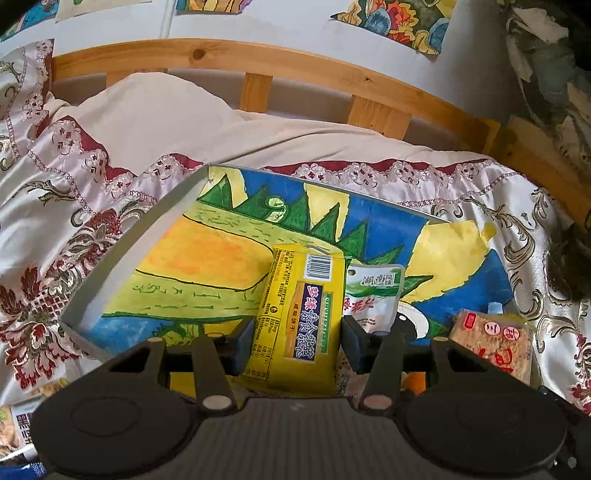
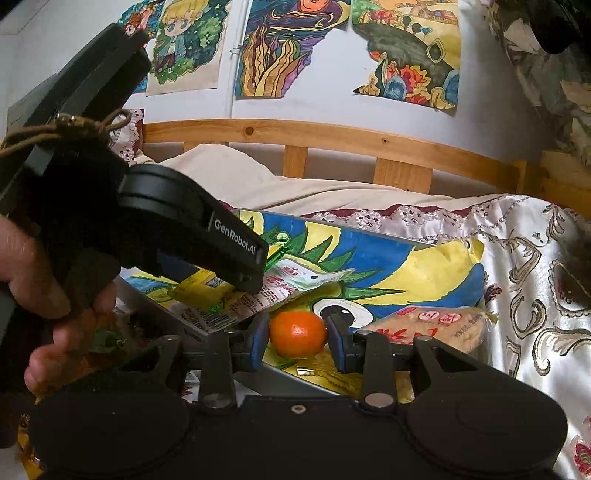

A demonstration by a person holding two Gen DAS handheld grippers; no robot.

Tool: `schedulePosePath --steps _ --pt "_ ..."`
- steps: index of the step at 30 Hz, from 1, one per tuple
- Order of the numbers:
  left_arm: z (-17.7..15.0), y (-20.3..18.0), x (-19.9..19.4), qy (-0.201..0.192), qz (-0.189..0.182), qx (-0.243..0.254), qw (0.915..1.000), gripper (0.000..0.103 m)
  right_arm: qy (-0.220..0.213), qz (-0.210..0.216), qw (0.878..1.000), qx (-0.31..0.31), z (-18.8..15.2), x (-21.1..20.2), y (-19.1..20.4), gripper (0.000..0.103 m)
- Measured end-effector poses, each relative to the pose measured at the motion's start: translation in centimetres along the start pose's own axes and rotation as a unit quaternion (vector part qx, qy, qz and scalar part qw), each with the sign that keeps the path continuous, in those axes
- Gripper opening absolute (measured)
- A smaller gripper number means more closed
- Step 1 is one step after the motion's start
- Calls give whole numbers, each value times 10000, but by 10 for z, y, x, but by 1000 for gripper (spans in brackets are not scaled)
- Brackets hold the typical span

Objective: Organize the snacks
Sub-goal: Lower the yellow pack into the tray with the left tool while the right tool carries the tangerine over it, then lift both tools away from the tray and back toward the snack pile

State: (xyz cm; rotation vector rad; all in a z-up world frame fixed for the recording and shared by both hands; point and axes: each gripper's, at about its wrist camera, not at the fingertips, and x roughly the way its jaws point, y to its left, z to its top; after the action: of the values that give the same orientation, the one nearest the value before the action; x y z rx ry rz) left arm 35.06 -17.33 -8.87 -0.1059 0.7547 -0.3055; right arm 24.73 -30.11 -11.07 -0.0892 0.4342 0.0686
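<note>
Left hand-held gripper (image 1: 297, 341): clamped on yellow biscuit packet (image 1: 299, 317). Right hand-held gripper (image 2: 297, 341): pads against orange (image 2: 298, 333), over painted tray (image 1: 147, 236) on bed.

Floral satin bedspread (image 1: 66, 229) — on it a shallow grey tray (image 1: 122, 254) lined with a painted drawing.

Seeing wooden headboard (image 1: 280, 62) with slats along back, cream pillow (image 1: 155, 110) against it. Floral satin bedspread (image 1: 66, 192), maroon and gold pattern, covers bed. Colourful paintings (image 2: 295, 44) taped on pale wall (image 1: 280, 29) above. Dark patterned fabric (image 2: 554, 66) hangs at far right edge.
</note>
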Motion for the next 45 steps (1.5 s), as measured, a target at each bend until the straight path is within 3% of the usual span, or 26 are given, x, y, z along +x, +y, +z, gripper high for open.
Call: schedulePosePath --steps 7,14,17,22,26,35,41,45 --pt "0 5 -1 92 -155 -177 9997 57 -34 -46 10000 29 0 0 0 46" --pt "4 15 -25 -109 -187 -408 9989 72 -147 -68 9999 -14 3 -5 3 69" --pt "7 19 -52 -511 -103 -347 9980 87 -243 -90 9997 20 9 -12 3 77" --pt "8 27 -102 -1154 150 -278 9928 100 -525 -183 9985 18 22 -37 5 90" --pt "4 34 -141 -1568 289 -242 9869 102 -834 -219 9962 112 34 -67 4 100" --pt "-20 37 -218 -2072 483 85 9771 103 -1487 -489 9869 385 54 -145 4 102" --pt "-50 44 -261 -2432 658 267 9674 103 -1692 -560 9825 533 53 -191 6 102" --pt "-69 51 -280 -2431 684 485 9664 103 -1709 -549 9820 582 47 -216 16 102"
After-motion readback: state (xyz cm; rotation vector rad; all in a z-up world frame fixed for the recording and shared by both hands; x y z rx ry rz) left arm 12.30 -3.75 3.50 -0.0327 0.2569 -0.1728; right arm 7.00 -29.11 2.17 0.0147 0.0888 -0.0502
